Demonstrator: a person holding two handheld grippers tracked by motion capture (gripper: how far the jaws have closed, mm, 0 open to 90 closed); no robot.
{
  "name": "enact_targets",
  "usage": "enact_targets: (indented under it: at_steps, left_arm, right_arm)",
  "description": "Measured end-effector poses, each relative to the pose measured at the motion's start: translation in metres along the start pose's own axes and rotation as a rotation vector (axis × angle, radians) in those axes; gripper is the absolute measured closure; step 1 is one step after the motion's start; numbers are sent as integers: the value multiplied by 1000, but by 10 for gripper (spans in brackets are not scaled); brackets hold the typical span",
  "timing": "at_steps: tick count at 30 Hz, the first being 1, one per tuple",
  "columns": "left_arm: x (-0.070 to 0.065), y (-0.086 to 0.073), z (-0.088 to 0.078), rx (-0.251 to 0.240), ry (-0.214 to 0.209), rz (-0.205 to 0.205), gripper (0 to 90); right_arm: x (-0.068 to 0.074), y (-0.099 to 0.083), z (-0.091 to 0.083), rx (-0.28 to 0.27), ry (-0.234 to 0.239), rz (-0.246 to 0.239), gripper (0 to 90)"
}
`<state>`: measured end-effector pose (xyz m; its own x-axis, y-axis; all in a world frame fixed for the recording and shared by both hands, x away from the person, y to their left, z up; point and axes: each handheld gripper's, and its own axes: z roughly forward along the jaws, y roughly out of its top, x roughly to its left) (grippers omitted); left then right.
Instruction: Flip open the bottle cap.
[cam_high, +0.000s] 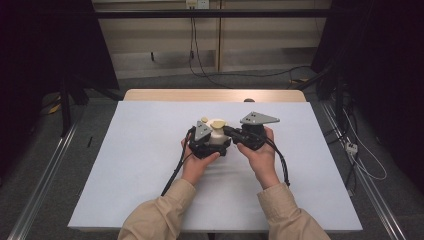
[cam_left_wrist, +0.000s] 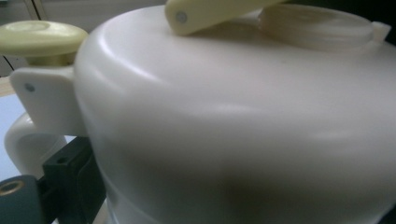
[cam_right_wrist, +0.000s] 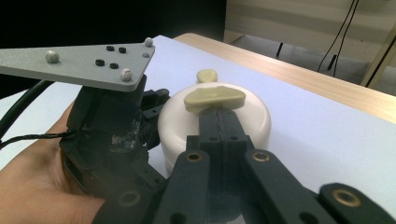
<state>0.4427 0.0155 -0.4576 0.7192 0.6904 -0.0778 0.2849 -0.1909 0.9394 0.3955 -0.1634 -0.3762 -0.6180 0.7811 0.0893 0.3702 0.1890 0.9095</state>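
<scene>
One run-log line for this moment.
object: cream round plastic pot on white table | left gripper: around pot body | right gripper: shut, at yellowish lid handle

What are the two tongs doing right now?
Left tongs: closed around the cream pot, holding its body.
Right tongs: shut, tips touching the yellowish handle on the pot's lid.

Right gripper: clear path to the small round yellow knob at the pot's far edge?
Probably yes. The right gripper, jaws shut, rests on the pot lid's yellow handle; the round knob sits just beyond it with nothing between. The left gripper clasps the pot's side, off that line.
</scene>
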Motion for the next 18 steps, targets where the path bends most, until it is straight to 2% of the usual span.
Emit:
enact_targets:
  at_steps: [18]
  left_arm:
    - [0,0,0,4,2,-1,47]
  right_arm:
    - [0,5,5,0,1,-4,900]
